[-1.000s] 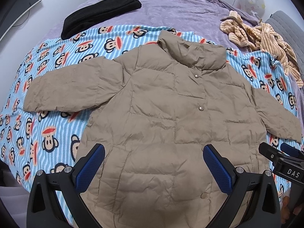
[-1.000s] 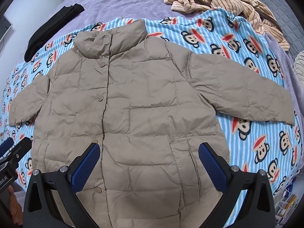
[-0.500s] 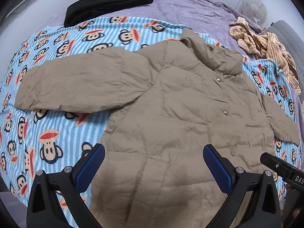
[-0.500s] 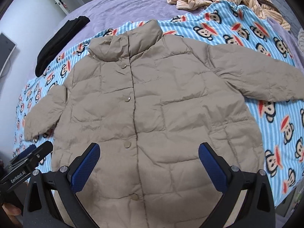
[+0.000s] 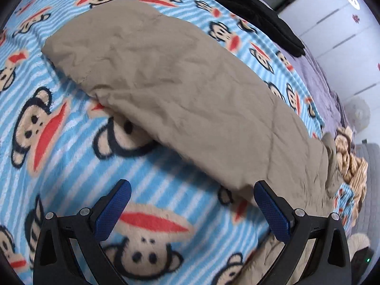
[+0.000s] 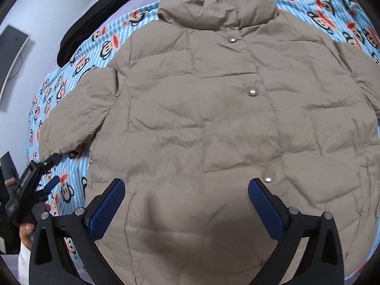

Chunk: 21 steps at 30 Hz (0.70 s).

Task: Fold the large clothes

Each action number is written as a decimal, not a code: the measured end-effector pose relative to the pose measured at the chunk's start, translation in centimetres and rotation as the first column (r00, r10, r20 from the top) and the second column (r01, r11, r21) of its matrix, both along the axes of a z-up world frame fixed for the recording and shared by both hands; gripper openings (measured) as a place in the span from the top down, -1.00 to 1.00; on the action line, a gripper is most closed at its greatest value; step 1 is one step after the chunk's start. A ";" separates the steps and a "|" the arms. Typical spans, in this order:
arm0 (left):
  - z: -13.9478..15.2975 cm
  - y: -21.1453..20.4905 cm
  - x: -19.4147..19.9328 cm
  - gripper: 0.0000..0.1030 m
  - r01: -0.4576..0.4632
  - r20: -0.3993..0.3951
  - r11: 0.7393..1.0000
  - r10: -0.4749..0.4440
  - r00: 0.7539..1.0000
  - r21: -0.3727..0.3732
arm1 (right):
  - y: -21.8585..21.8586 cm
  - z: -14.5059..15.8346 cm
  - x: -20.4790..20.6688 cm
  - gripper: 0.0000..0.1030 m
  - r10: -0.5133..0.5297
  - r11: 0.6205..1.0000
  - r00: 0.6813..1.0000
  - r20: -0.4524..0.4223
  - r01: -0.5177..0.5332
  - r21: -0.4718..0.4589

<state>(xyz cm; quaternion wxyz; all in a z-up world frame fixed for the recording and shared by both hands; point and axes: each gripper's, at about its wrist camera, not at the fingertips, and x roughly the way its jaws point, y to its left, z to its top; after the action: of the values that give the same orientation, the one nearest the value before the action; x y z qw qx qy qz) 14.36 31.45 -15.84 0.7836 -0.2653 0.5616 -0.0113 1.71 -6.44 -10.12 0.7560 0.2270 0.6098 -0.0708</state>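
Observation:
A beige puffer jacket (image 6: pixel 225 118) lies flat, front up, buttoned, on a blue striped monkey-print blanket (image 6: pixel 71 76). Its left sleeve (image 5: pixel 166 83) fills the left wrist view, stretched out over the blanket (image 5: pixel 59 142). My left gripper (image 5: pixel 192 204) is open and empty, low over the blanket just short of the sleeve's underside; it also shows in the right wrist view (image 6: pixel 51 171) beside the sleeve cuff. My right gripper (image 6: pixel 186 201) is open and empty above the jacket's lower front, near the bottom button (image 6: pixel 268 179).
A black garment (image 6: pixel 95 21) lies on the purple bedcover beyond the blanket, also seen in the left wrist view (image 5: pixel 256 11). Striped tan clothes (image 5: pixel 349 156) lie at the far right. A monitor (image 6: pixel 11 57) stands by the wall on the left.
My left gripper has swung left and dropped close to the left sleeve. My right gripper has moved in lower and closer over the jacket's front.

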 end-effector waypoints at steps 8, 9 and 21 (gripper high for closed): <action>-1.2 1.1 6.2 -1.00 -0.060 0.069 0.995 0.054 0.996 0.083 | 3.1 -1.6 3.6 -1.00 0.049 0.998 0.998 0.046 -0.050 0.027; -1.2 0.9 6.6 -0.97 -0.066 0.074 0.993 0.058 0.996 0.100 | 3.3 -1.7 4.2 -1.00 0.050 0.998 0.997 0.052 -0.052 0.030; 6.4 0.3 7.1 0.85 0.068 0.271 0.961 -0.143 0.952 0.267 | 6.3 -2.6 12.2 0.58 0.046 0.985 0.986 0.158 -0.071 0.156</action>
<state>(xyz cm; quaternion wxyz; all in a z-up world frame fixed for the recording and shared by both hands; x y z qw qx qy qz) 21.51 31.76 -9.40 0.8827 -0.1274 0.4519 -0.0199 13.89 -0.16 -12.71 0.7818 0.2741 0.5597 0.0188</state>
